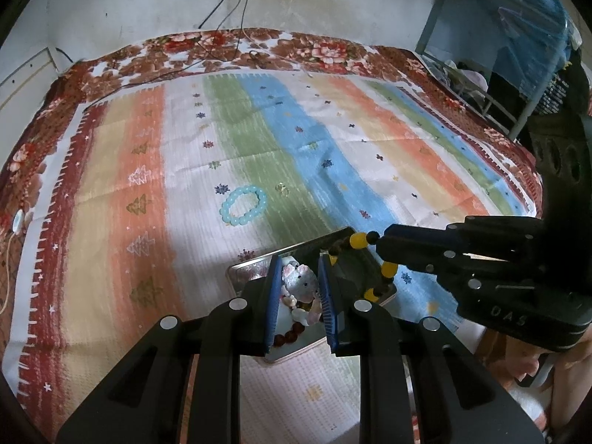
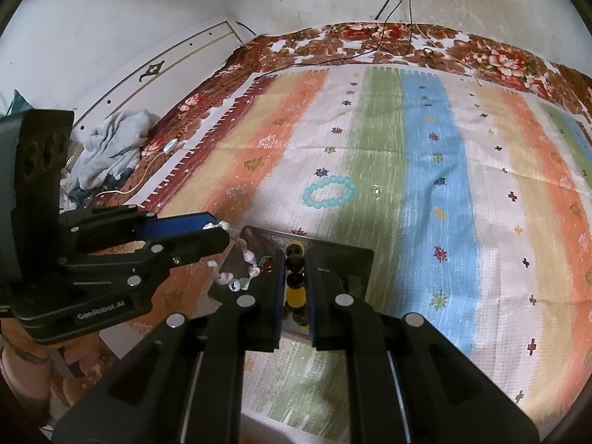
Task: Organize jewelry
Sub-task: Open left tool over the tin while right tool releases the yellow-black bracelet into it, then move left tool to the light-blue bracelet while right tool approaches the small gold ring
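My left gripper (image 1: 299, 263) is shut on a bracelet of white and pink shell pieces (image 1: 301, 283), which hangs over a shallow metal tray (image 1: 247, 269). In the right wrist view the same left gripper (image 2: 222, 231) comes in from the left, and the shell bracelet (image 2: 236, 261) dangles from its tip above the tray (image 2: 344, 262). My right gripper (image 2: 295, 256) is shut on a bracelet of yellow and dark beads (image 2: 295, 281). From the left wrist view, the right gripper (image 1: 381, 241) holds that beaded bracelet (image 1: 389, 269) over the tray's right side.
A pale blue bead bracelet (image 1: 244, 205) (image 2: 328, 192) lies on the striped cloth beyond the tray. A small clear trinket (image 1: 282, 187) (image 2: 376, 189) sits just right of it. Cables (image 1: 222, 7) hang down the back wall. Crumpled grey cloth (image 2: 111, 148) lies at the bed's left edge.
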{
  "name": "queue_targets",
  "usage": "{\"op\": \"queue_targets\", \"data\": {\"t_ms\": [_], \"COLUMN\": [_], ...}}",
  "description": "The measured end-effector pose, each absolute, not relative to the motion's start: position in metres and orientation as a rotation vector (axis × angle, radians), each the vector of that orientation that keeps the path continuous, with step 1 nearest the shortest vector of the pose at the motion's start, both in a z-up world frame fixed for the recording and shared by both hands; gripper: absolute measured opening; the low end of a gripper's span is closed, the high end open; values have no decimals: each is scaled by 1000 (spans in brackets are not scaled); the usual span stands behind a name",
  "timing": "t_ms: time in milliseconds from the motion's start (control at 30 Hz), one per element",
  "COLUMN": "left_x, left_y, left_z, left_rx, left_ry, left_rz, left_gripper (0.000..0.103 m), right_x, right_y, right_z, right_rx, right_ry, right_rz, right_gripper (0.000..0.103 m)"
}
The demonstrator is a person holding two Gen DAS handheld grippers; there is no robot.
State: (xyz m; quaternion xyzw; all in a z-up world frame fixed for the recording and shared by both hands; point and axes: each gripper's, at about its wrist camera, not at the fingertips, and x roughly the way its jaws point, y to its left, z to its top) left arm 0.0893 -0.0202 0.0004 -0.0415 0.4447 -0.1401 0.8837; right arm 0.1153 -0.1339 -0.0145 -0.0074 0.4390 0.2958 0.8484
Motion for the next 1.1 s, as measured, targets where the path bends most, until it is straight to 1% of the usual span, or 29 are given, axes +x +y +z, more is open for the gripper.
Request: {"op": "queue_targets", "data": {"t_ms": [33,67,100,133,167,233,300,367,467,600,767,1100], "left_x": [90,90,90,90,90,92,93,95,98,103,110,132], "left_y": [-19,-18,-18,-17,-16,-12,-10,-10,-6,3,11,10], "left_z": [0,0,-1,-1,-1,-2,-2,-2,-3,-4,-5,-6], "left_rx": [-85,-83,-75,-57,-50,-55,-54,-48,-52,-61,-71,-48], "left_ry": [925,924,923,920,919,923,924,924,927,928,930,933], "left_rz": [-282,-275,-265,-244,-232,-218,-210,-205,-190,-163,-145,-134], "left_gripper": [22,28,32,34,36,36,42,44,48,57,58,58], "right_x": [117,117,118,119,120,123,125,126,130,134,143,166], "right_y": [-136,-137,-139,-141,-143,-148,-151,-151,-150,-150,-151,-148], "right_z": [-14,-13,-12,-12,-12,-13,-13,-13,-15,-16,-18,-22], "right_rx": [-6,-4,-6,-14,-20,-14,-5,-10,-18,-37,-24,-9], "right_ry": [924,919,912,905,901,901,902,900,901,895,903,916], "right_rz": [617,610,596,569,551,532,527,521,511,491,482,476], "right_gripper": [15,25,37,42,44,44,44,44,48,48,49,49]}}
